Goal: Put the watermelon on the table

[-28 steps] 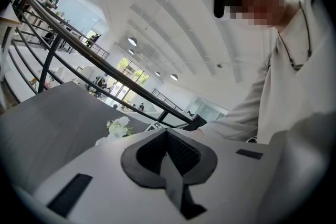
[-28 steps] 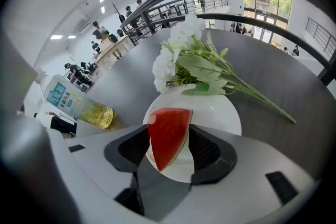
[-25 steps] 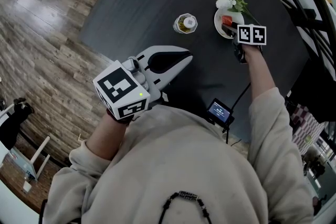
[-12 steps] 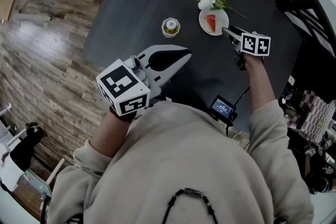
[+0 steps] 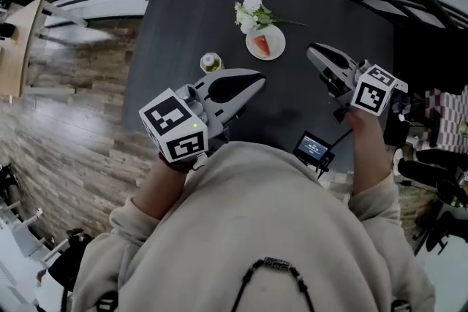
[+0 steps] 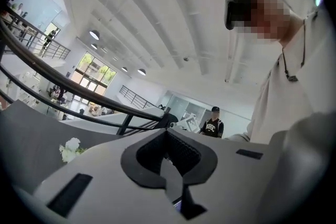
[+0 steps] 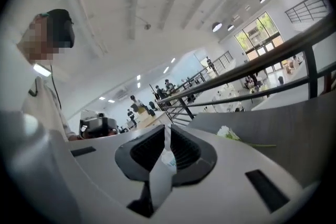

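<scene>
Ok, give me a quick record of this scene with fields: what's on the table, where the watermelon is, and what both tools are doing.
table: dark top
watermelon: one slice, lying on the white plate on the table
flowers: white, just beyond the plate
jar: left of the plate, apart from it
left tool: jaws together, empty
right tool: jaws have just been closing, nothing between them, off the plate

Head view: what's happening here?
A person holds a claw in each hand over a dark table. The watermelon slice lies on a white plate there, beside white flowers and a small jar. The right claw hangs clear of the plate; its jaws have just been closing, nothing between them. The left claw is shut and empty, near the person's chest.
</scene>
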`<state>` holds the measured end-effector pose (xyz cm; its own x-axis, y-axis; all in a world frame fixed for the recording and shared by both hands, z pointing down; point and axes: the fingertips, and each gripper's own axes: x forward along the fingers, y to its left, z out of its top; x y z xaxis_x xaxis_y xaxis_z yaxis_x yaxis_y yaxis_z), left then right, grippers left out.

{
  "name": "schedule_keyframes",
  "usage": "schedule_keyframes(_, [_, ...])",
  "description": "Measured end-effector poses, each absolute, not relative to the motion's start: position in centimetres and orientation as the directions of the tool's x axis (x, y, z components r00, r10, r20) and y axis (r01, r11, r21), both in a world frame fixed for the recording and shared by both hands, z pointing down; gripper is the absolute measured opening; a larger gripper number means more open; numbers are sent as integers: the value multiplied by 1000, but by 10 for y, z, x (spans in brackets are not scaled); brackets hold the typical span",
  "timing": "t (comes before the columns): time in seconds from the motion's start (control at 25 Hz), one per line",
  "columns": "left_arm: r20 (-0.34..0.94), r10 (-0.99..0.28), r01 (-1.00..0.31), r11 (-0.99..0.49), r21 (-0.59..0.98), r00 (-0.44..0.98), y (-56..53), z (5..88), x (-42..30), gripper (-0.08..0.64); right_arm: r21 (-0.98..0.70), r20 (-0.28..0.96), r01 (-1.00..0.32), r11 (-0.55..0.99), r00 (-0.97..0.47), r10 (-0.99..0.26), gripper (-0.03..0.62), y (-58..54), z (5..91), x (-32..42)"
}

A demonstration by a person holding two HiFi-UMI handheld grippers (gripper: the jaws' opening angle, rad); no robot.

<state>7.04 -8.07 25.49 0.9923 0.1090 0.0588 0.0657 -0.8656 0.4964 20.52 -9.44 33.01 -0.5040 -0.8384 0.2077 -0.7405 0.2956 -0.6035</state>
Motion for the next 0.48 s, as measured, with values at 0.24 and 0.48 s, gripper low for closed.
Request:
schedule_keyframes(0.24, [31,211,173,-870,462,977,-75,236,94,3,-536,20,-737,412,-499,-867,17,-44,250,187])
schedule_keyframes(0.48, [15,287,252,-864,436,958,-69,228,107,3,-453,-28,-804,384,-418,-908,15,2,210,181])
